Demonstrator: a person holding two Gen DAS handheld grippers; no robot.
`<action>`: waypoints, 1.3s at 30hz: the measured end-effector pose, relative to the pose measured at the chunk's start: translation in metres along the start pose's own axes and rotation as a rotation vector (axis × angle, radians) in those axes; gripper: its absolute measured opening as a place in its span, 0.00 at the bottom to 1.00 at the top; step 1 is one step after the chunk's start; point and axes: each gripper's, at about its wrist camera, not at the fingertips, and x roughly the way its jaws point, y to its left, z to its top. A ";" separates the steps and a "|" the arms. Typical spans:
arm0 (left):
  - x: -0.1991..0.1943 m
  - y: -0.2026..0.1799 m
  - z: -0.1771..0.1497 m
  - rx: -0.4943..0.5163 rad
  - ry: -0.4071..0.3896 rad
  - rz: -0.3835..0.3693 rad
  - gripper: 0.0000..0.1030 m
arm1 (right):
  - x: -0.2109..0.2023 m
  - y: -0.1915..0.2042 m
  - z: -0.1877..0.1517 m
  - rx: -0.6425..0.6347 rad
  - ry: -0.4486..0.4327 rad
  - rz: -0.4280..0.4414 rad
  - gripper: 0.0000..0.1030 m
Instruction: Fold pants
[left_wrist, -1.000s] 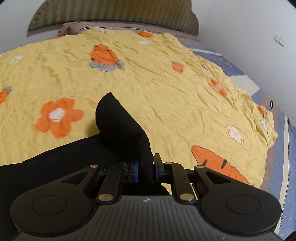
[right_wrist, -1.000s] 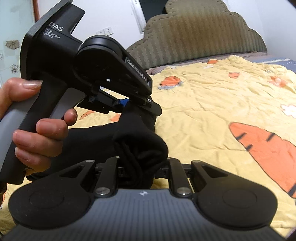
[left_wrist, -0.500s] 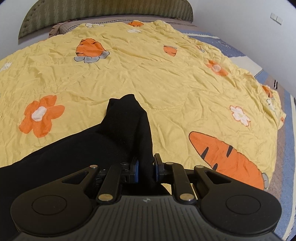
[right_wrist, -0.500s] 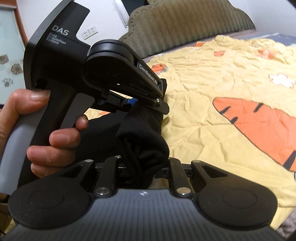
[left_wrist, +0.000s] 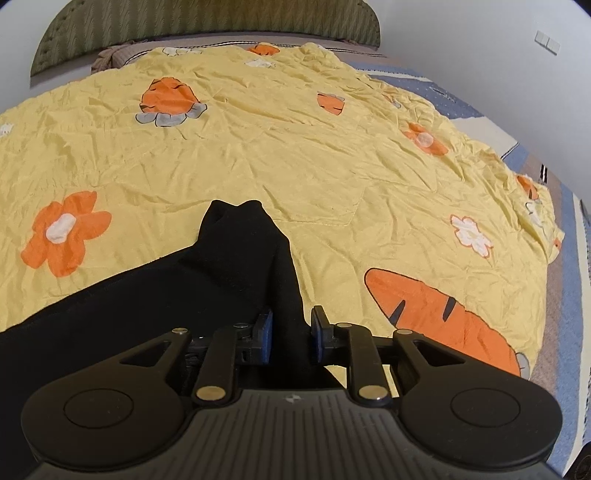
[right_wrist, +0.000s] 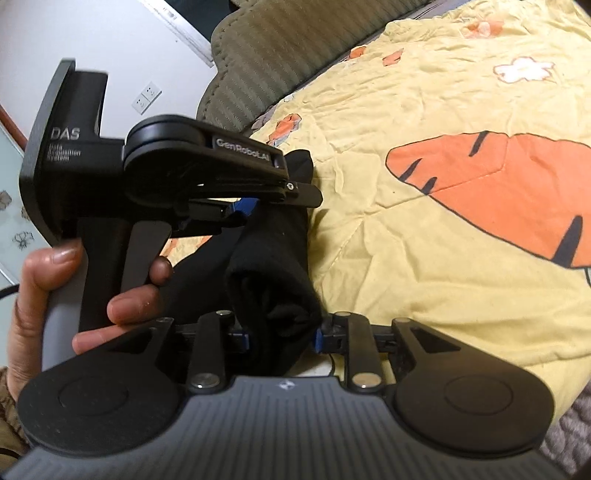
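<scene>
The black pants (left_wrist: 155, 295) lie on the yellow bedspread, stretching away to the left. My left gripper (left_wrist: 290, 334) is shut on a bunched end of them, which pokes forward past the fingers. My right gripper (right_wrist: 282, 334) is shut on a thick black fold of the same pants (right_wrist: 273, 273). In the right wrist view the left gripper (right_wrist: 255, 201) is just ahead, held in a hand (right_wrist: 55, 295), gripping the fabric close to mine.
The yellow bedspread (left_wrist: 332, 155) with orange flowers and a large carrot print (left_wrist: 443, 321) covers the bed. A green padded headboard (left_wrist: 207, 26) stands at the far end. White walls and a blue striped sheet edge (left_wrist: 569, 295) lie to the right.
Both grippers have moved together with the pants end. The left view has tipped down toward the bedspread, and the right gripper has rolled, tilting its view.
</scene>
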 end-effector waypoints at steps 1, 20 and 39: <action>0.000 0.000 0.000 -0.002 -0.002 -0.005 0.20 | 0.000 0.000 0.000 0.010 -0.001 0.003 0.25; -0.013 0.013 0.004 -0.103 -0.031 -0.098 0.23 | -0.067 0.008 -0.001 -0.445 -0.071 -0.167 0.38; -0.070 0.103 -0.056 -0.146 -0.280 0.420 0.29 | -0.036 0.029 -0.017 -0.557 -0.240 -0.410 0.72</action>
